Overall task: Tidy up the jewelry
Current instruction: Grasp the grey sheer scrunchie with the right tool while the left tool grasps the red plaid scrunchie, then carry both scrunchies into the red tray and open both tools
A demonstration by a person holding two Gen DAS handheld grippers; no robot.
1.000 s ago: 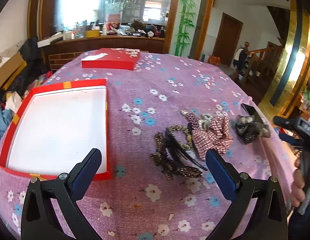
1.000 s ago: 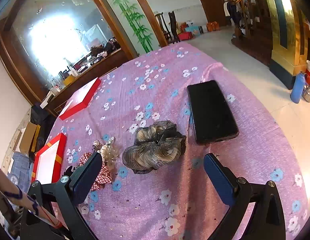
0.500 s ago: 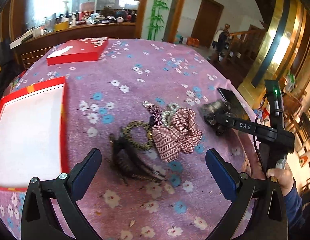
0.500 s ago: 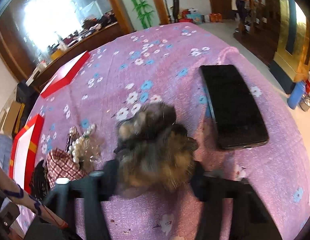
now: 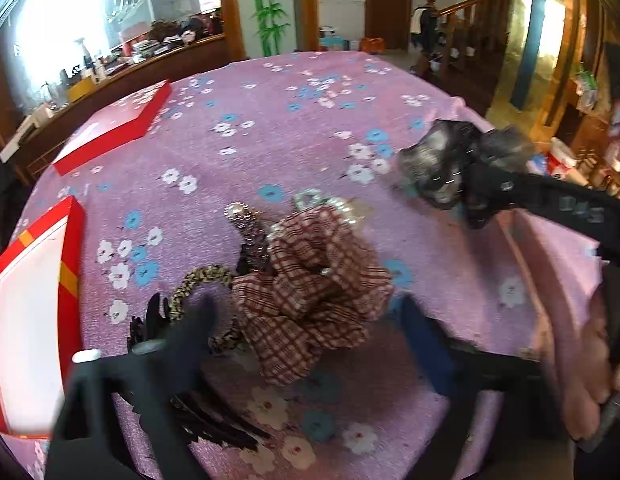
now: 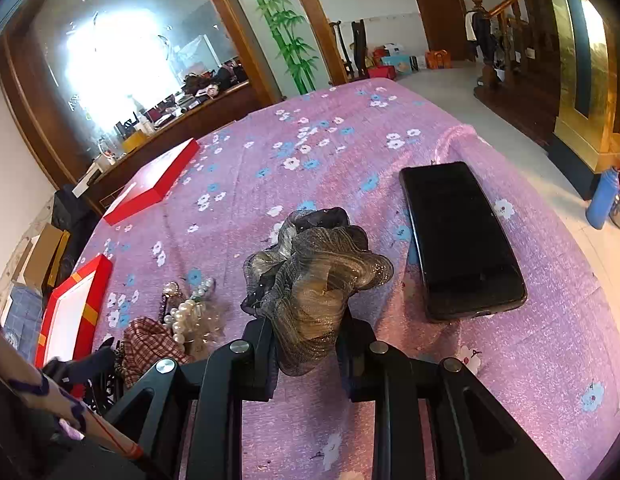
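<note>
A red plaid scrunchie (image 5: 310, 292) lies on the purple flowered cloth between the fingers of my left gripper (image 5: 306, 320). Its jaws are closing and blurred, and the pads do not clearly press on the fabric. Beside the scrunchie lie a leopard-print hair band (image 5: 198, 280), a black hair claw (image 5: 214, 420), a beaded piece (image 5: 250, 232) and a pearl bracelet (image 6: 186, 312). My right gripper (image 6: 306, 332) is closing, its pads squeezing a grey-gold mesh scrunchie (image 6: 317, 264). The left wrist view shows that scrunchie (image 5: 433, 160) at the right.
An open red box (image 5: 70, 264) with a white inside stands at the left edge. Its red lid (image 5: 118, 128) lies at the far left. A black phone (image 6: 461, 240) rests right of the mesh scrunchie. A hand (image 5: 589, 360) holds the right gripper's handle.
My left gripper has swung right and down over the plaid scrunchie, and its jaws have narrowed. The right gripper's jaws came in and closed on the mesh scrunchie.
</note>
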